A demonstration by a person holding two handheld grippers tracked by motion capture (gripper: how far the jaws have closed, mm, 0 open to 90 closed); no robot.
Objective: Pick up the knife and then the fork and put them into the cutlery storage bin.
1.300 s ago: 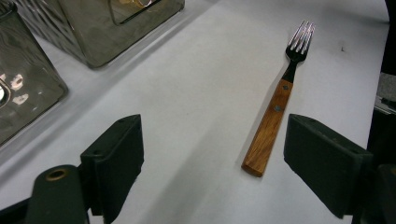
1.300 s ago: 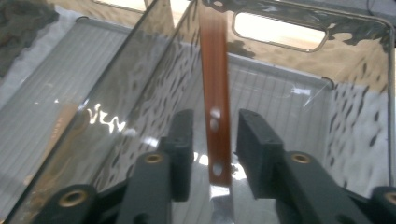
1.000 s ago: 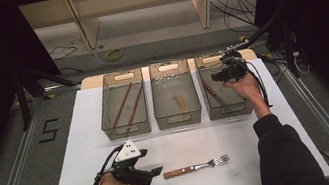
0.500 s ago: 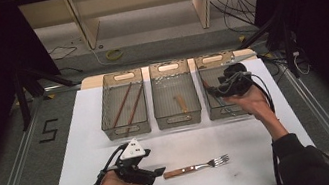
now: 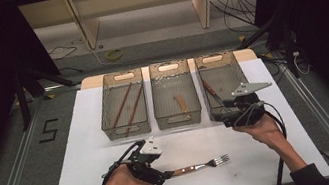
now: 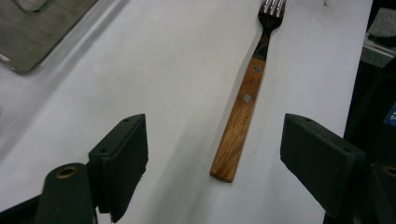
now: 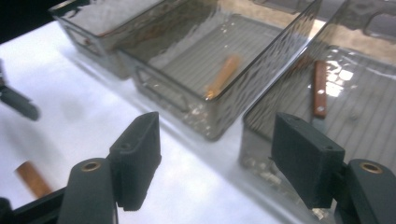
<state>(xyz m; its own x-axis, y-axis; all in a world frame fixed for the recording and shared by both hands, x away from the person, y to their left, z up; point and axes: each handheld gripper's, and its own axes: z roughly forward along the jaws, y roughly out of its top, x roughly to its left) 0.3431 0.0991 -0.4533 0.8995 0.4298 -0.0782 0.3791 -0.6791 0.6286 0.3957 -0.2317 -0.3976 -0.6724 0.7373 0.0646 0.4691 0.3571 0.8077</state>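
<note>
White tabletop [image 5: 88,161] in the high view carries three clear bins; a fork [image 5: 200,166] lies near its front edge, its wooden handle just at the left gripper [image 5: 163,175]. The right gripper [image 5: 224,115] hovers by the front of the right bin [image 5: 229,69]. From the left gripper view, the jaws stand wide apart with the fork's handle [image 6: 238,116] between them, untouched. From the right gripper view, the jaws are parted and empty before the middle bin [image 7: 219,79].
</note>
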